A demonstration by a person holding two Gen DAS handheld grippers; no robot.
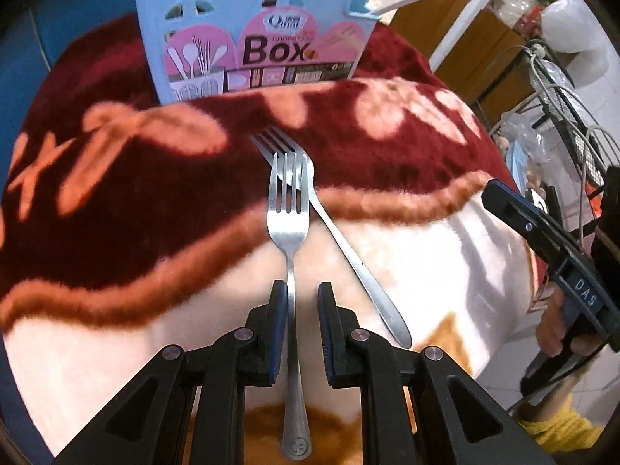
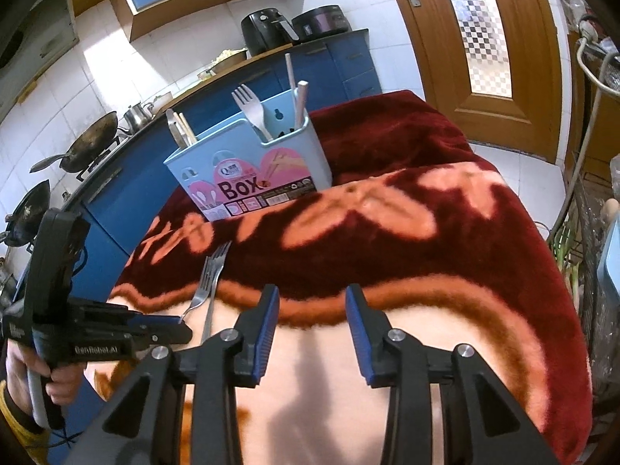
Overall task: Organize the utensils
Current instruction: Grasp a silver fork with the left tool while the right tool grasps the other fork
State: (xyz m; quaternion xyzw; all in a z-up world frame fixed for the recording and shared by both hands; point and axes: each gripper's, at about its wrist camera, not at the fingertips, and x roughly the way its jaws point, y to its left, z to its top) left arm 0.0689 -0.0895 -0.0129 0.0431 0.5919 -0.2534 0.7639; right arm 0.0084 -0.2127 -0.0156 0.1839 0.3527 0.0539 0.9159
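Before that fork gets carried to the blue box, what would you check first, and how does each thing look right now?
1. Fork handle between the left claw pads: ok.
2. Pads pressing the handle: cannot tell; a gap shows on one side.
3. Second fork free of the first: not ok; their tines overlap.
4. Right claw out of the way: ok; open, with nothing in it, over the blanket.
5. Box upright: ok.
6. Room in the box: cannot tell; utensils already stand in it.
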